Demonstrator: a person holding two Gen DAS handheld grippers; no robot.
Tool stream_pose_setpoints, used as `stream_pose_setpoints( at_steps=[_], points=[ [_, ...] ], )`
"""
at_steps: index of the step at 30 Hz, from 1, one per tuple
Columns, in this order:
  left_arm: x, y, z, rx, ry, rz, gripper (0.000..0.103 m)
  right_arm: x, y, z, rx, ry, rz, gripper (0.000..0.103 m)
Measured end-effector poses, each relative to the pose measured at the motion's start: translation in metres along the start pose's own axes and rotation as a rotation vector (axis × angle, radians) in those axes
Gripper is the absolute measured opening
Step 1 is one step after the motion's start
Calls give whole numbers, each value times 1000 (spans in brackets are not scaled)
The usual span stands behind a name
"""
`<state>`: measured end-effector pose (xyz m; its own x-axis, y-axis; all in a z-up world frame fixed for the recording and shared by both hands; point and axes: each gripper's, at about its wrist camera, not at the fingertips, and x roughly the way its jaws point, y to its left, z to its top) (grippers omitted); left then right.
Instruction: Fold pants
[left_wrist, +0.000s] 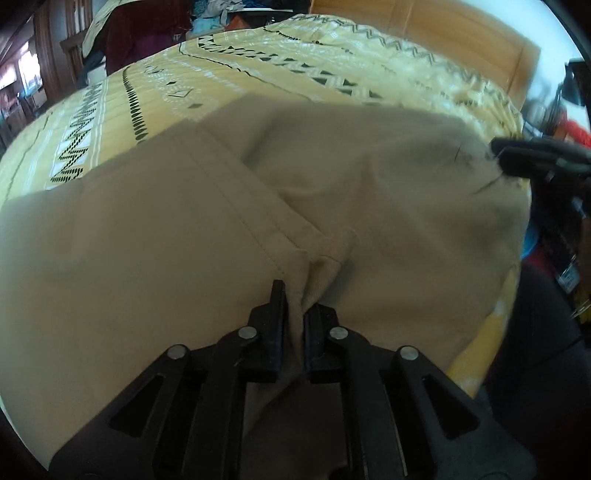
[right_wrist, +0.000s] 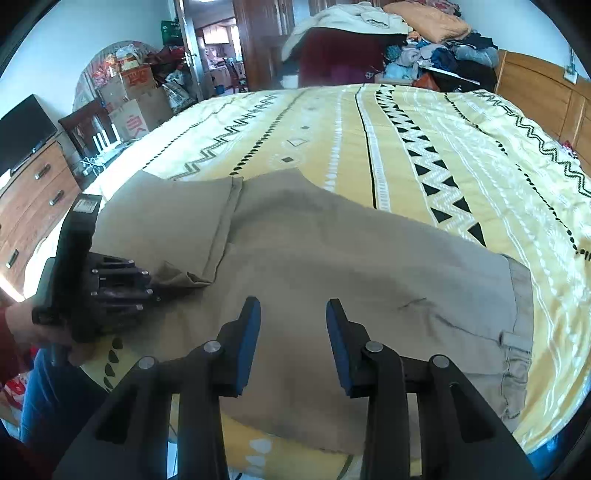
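Tan pants (right_wrist: 332, 266) lie across the near side of a bed with a yellow patterned cover (right_wrist: 424, 147). The waistband is at the right, and the leg ends are folded over at the left. My left gripper (left_wrist: 295, 314) is shut on the hem fold of the pants (left_wrist: 258, 206) at the near edge; it also shows in the right wrist view (right_wrist: 155, 291), pinching that fold. My right gripper (right_wrist: 293, 314) is open and empty, above the middle of the pants near the bed's front edge. In the left wrist view it (left_wrist: 496, 155) is blurred at the right edge.
A wooden headboard (right_wrist: 535, 96) stands at the right. A heap of clothes (right_wrist: 424, 48) is piled beyond the bed. A wooden dresser (right_wrist: 33, 206) with a TV stands at the left, with cardboard boxes (right_wrist: 133, 107) behind it.
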<state>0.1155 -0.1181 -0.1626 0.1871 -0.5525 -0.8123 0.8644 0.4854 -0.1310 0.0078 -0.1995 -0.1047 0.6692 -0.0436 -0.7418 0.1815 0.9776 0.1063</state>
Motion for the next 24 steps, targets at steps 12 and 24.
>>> stream_pose_setpoints(
  at_steps=[12,24],
  points=[
    [13,-32,-32,167,4,-9,25,25,29,38,-119,-43,86,51],
    [-75,51,-37,-161,-91,-2,47,172,75,101,-118,142,442,44]
  ],
)
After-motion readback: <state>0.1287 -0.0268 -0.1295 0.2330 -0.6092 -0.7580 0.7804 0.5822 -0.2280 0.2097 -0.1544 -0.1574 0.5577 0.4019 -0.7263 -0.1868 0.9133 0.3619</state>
